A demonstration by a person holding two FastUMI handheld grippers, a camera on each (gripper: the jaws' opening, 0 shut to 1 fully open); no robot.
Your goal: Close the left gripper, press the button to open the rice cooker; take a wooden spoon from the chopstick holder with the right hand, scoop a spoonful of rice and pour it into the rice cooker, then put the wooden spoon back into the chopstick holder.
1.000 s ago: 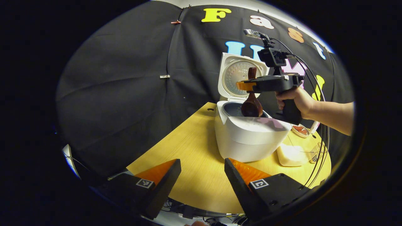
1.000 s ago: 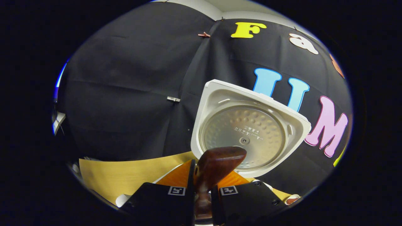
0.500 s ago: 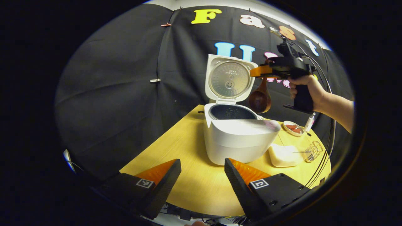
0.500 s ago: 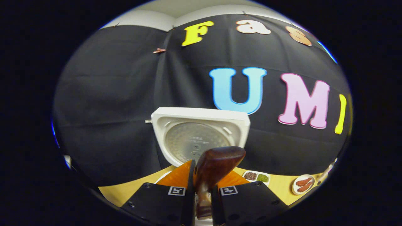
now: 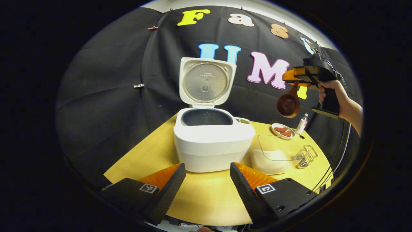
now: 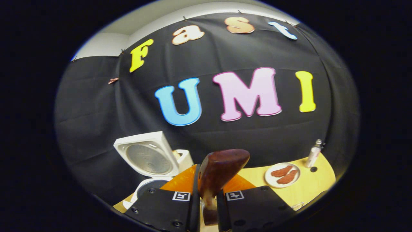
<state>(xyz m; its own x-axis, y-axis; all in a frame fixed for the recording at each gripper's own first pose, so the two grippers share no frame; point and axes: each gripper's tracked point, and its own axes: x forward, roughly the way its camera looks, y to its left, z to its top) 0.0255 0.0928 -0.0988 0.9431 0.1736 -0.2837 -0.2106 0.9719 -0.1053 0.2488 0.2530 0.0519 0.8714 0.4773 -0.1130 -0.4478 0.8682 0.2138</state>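
Observation:
The white rice cooker stands open on the yellow table, its lid upright and its dark pot showing. My left gripper hovers open in front of it, holding nothing. High at the right, a hand holds my right gripper shut on the wooden spoon, whose bowl hangs down, well right of the cooker and above the plate. In the right gripper view the spoon's handle end sticks up between the fingers of the right gripper, with the cooker lid at lower left.
Right of the cooker sit a clear container of white rice and a wire chopstick holder. Behind them are a plate of red sausages and a small bottle. Cables hang at the far right.
The right gripper carried the spoon from over the cooker's pot up and away to the right. The left gripper drew back and turned slightly, staying open.

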